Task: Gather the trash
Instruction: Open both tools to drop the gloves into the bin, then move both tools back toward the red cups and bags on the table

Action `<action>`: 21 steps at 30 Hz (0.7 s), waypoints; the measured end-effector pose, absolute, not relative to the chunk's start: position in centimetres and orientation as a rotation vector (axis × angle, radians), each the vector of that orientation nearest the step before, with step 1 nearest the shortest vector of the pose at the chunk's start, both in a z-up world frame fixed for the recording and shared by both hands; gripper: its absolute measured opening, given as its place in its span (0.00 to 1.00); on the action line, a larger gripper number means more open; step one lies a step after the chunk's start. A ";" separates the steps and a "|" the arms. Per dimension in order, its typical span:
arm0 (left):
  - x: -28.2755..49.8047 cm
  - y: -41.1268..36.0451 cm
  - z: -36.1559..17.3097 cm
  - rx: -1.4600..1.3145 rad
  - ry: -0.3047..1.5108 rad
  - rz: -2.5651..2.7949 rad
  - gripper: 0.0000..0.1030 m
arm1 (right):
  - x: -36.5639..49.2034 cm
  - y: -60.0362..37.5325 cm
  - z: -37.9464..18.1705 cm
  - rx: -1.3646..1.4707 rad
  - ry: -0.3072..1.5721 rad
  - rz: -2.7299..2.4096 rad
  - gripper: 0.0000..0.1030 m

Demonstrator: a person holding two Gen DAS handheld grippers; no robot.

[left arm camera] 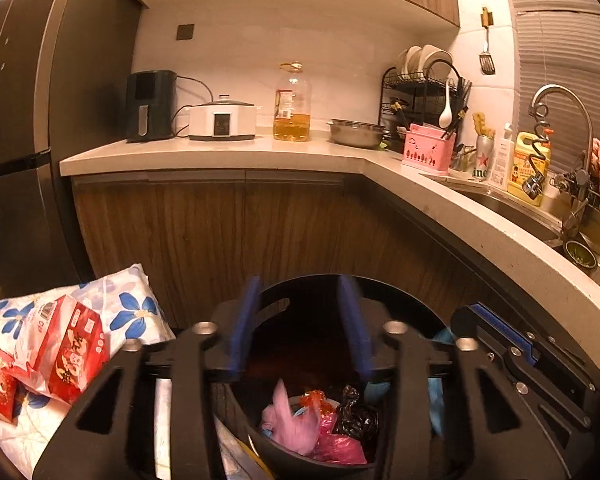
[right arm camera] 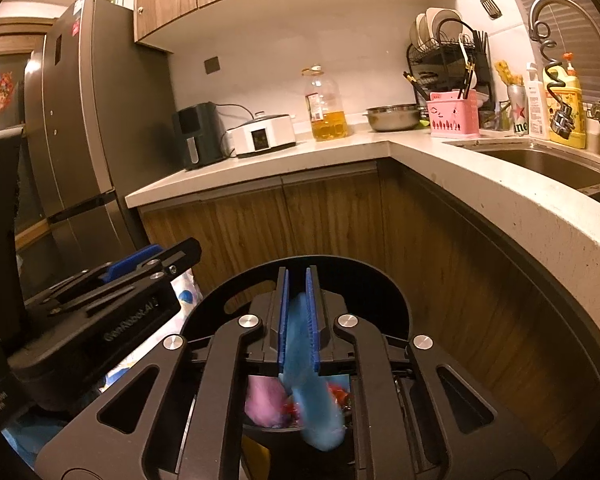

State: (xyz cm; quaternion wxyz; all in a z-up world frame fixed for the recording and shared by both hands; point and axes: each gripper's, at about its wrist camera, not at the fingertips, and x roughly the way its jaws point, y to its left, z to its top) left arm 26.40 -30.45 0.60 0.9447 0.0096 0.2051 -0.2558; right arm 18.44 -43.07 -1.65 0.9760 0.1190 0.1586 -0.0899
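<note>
A black trash bin (left arm camera: 400, 300) stands on the floor by the wooden cabinets, with pink, red and black plastic trash (left arm camera: 300, 428) inside. My left gripper (left arm camera: 300, 320) is open and empty, held over the bin's mouth. My right gripper (right arm camera: 298, 300) is shut on a blue plastic bag (right arm camera: 306, 360), which hangs down into the bin (right arm camera: 396, 300) over pink trash (right arm camera: 264, 400). The right gripper also shows at the right in the left wrist view (left arm camera: 500, 328). The left gripper shows at the left in the right wrist view (right arm camera: 140, 268).
A floral bag (left arm camera: 132, 312) with red boxes (left arm camera: 72, 352) sits left of the bin. A fridge (right arm camera: 76, 140) stands at the left. The L-shaped counter (left arm camera: 228, 156) holds an oil bottle (left arm camera: 292, 104), cooker, bowl, dish rack and sink (right arm camera: 548, 164).
</note>
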 end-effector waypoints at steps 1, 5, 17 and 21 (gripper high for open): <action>26.5 -30.1 0.6 0.009 0.420 -0.515 0.57 | 18.4 -43.1 -1.7 0.241 0.321 -0.182 0.18; 26.5 -28.8 0.5 -0.017 0.421 -0.478 0.75 | 18.1 -43.1 -1.8 0.242 0.318 -0.195 0.31; 24.0 -21.8 -0.4 -0.054 0.411 -0.255 0.92 | 15.8 -41.0 -1.4 0.215 0.286 -0.250 0.68; 22.8 -19.2 -0.8 -0.059 0.389 -0.168 0.92 | 14.9 -39.4 -1.4 0.207 0.269 -0.254 0.71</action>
